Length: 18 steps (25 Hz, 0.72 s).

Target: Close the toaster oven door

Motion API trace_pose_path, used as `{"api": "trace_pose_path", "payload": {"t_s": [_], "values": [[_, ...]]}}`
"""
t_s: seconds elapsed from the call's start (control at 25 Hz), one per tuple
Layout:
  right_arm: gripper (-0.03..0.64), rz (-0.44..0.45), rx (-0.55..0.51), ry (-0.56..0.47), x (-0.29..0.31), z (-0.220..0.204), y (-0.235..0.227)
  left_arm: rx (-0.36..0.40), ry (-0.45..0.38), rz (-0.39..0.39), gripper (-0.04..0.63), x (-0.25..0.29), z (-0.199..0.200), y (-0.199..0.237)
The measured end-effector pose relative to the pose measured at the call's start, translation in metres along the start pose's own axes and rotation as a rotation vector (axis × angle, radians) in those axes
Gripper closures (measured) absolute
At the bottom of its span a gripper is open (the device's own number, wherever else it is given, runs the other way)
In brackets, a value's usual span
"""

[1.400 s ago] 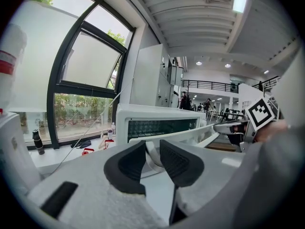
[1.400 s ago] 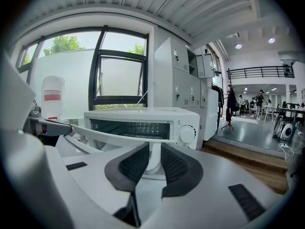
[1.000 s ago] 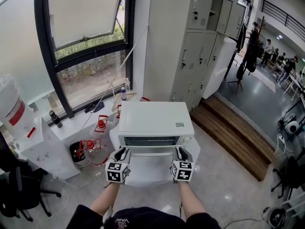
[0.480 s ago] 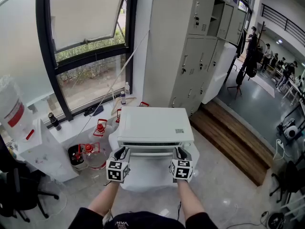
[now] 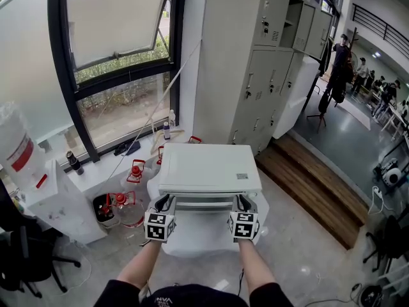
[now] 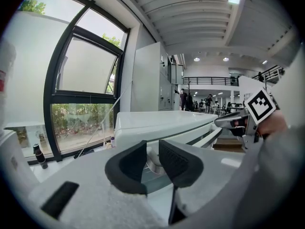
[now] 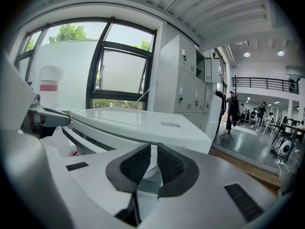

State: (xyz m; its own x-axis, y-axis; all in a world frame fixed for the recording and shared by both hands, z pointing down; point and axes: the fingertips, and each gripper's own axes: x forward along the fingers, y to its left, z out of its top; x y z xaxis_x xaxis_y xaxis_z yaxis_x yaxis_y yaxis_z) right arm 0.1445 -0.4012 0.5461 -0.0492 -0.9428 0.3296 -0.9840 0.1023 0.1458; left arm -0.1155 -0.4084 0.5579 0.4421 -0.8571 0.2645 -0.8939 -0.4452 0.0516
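The white toaster oven (image 5: 208, 168) stands on a small white table (image 5: 204, 238) right before me. Its door is swung up almost against the front, and the handle bar (image 5: 203, 204) runs across just under the top's front edge. My left gripper (image 5: 164, 204) grips the handle's left end and my right gripper (image 5: 241, 203) its right end. In the left gripper view the black pads (image 6: 125, 168) flank the white handle post, jaws closing (image 6: 152, 152). In the right gripper view the jaws (image 7: 153, 159) are closing tight on the other post.
Water jugs with red caps (image 5: 126, 200) sit on the floor at the left under the window (image 5: 121, 75). Grey lockers (image 5: 268, 56) rise behind the oven. A wooden step (image 5: 319, 184) runs at the right. An office chair (image 5: 25, 258) is at far left.
The door has swung up from nearly flat to almost closed. Both grippers rose and moved in toward the oven front with the handle.
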Motion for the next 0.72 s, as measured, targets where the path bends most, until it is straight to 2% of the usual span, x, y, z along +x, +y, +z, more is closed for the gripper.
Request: {"api": "trace_pose_path", "payload": {"t_s": [0.16,0.24,0.44,0.72], "values": [[0.601,-0.003,-0.017,-0.004,-0.001,0.003,0.002,0.058,0.020,0.005,0.508,0.002,0.002,0.000],[0.583,-0.002,-0.012,-0.011,-0.003,0.003,0.004,0.096,0.030,0.013,0.552,0.003,0.002,0.000],[0.557,0.000,-0.003,-0.006,-0.007,0.000,0.002,0.083,0.025,0.011,0.552,0.001,0.004,-0.001],[0.554,0.008,0.026,-0.015,-0.018,0.000,0.000,0.108,0.029,0.022,0.552,-0.006,0.003,0.002]]}}
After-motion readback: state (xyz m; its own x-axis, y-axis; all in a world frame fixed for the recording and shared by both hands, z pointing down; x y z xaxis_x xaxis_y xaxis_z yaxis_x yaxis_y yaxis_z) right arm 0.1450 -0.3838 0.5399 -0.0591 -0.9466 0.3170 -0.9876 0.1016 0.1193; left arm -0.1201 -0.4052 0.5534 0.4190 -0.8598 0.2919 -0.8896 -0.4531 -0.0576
